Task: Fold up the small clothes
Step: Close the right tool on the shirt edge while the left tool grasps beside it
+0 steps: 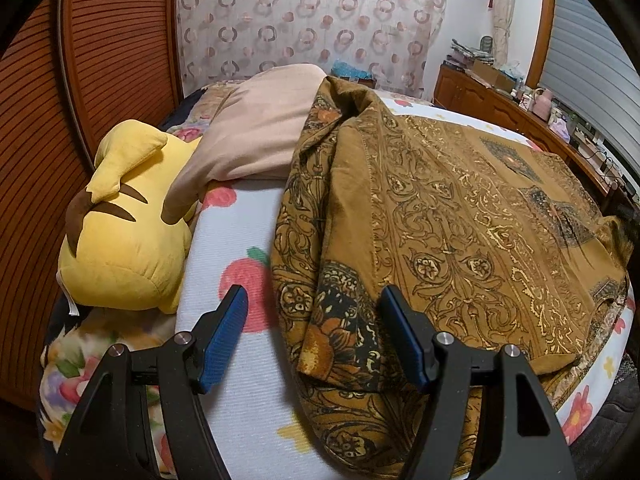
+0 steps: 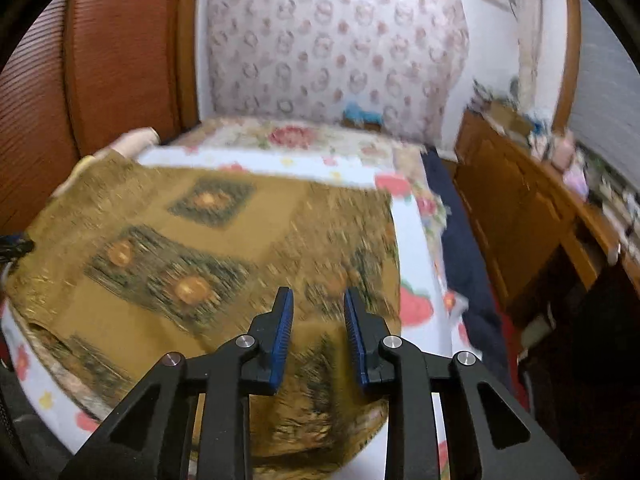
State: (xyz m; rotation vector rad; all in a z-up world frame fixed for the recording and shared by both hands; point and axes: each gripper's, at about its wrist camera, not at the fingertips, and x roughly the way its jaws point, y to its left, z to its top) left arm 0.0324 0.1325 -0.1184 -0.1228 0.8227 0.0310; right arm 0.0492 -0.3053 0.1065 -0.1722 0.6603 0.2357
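A brown and gold patterned garment [image 1: 440, 220] lies spread over the bed, its left side bunched into a fold that runs toward the pillows. My left gripper [image 1: 315, 292] hangs just above the garment's near left edge, its blue pads wide apart with nothing pressed between them. In the blurred right wrist view the same garment [image 2: 180, 260] covers the bed's near side. My right gripper [image 2: 317, 292] is over its near right corner. The jaws stand a narrow gap apart, and the cloth shows below the gap, not pinched in it.
A white blanket with red fruit prints [image 1: 240, 248] covers the bed. A yellow plush toy [image 1: 128, 232] and a pink pillow [image 1: 256, 132] lie at the left. A slatted wooden door [image 1: 36, 140] stands left, and a cluttered wooden dresser [image 2: 520, 208] lines the right wall.
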